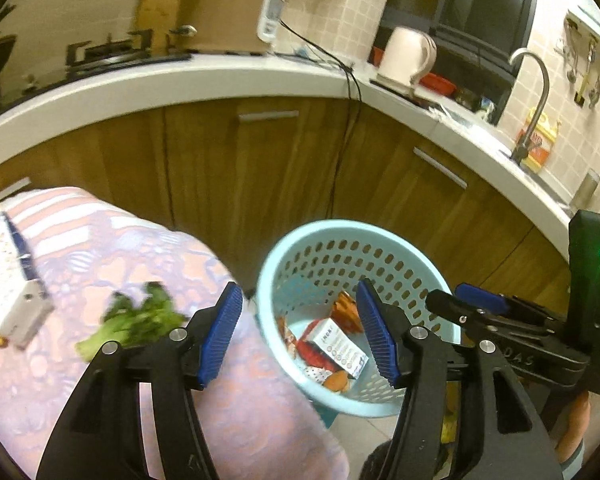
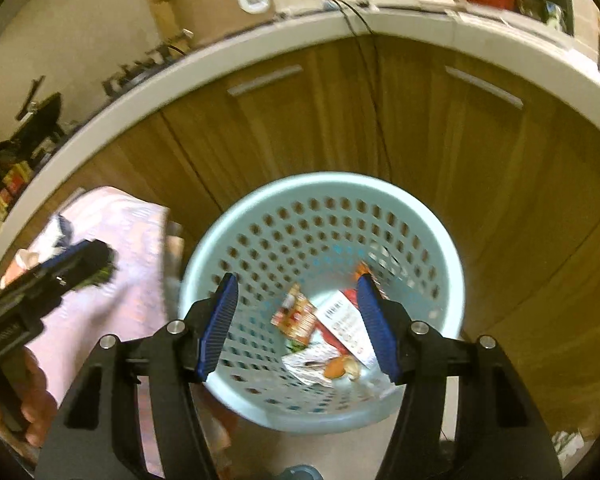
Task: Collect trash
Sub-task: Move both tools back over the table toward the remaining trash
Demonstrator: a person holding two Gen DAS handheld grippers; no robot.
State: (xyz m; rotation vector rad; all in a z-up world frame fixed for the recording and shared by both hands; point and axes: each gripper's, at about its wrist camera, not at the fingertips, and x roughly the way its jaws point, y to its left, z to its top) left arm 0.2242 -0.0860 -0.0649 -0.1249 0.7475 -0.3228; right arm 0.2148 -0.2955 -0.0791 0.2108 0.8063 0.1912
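Note:
A light blue perforated basket stands on the floor by the wooden cabinets; it also shows in the right wrist view. Inside lie snack wrappers, a white printed packet and orange peel. A green broccoli piece lies on the pink patterned cloth. My left gripper is open and empty, over the gap between cloth and basket. My right gripper is open and empty, above the basket's mouth; it also shows at the right of the left wrist view.
A white box with a blue pen lies on the cloth at the left. Wooden cabinets and a white counter with a rice cooker, kettle and sink tap stand behind. A black cable hangs down.

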